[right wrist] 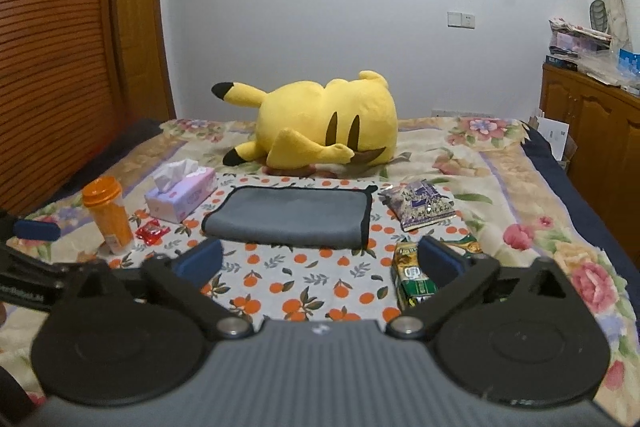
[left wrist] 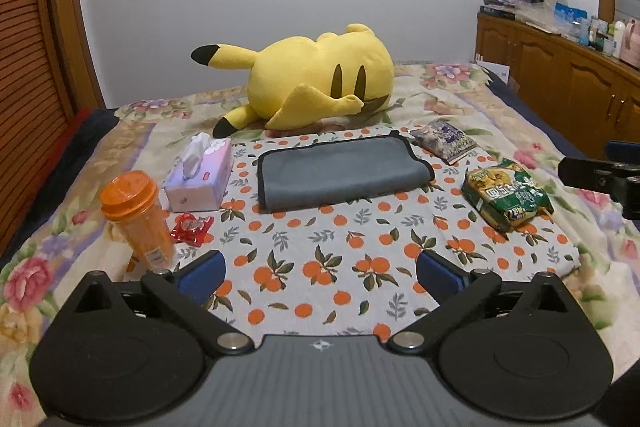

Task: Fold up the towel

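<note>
A grey towel (left wrist: 340, 173) with black trim lies folded into a flat rectangle on the orange-print cloth (left wrist: 320, 251); it also shows in the right wrist view (right wrist: 290, 215). My left gripper (left wrist: 320, 273) is open and empty, held well short of the towel. My right gripper (right wrist: 320, 263) is open and empty, close in front of the towel's near edge. The right gripper's finger shows at the left wrist view's right edge (left wrist: 600, 175). The left gripper's finger shows at the far left of the right wrist view (right wrist: 36, 230).
On the bed: a yellow plush toy (left wrist: 316, 83) behind the towel, a tissue box (left wrist: 200, 175), an orange bottle (left wrist: 136, 215) and a red wrapper (left wrist: 192, 227) to the left, a purple snack bag (left wrist: 444, 141) and a green snack bag (left wrist: 506, 199) to the right. Wooden cabinets (left wrist: 560, 83) stand at right.
</note>
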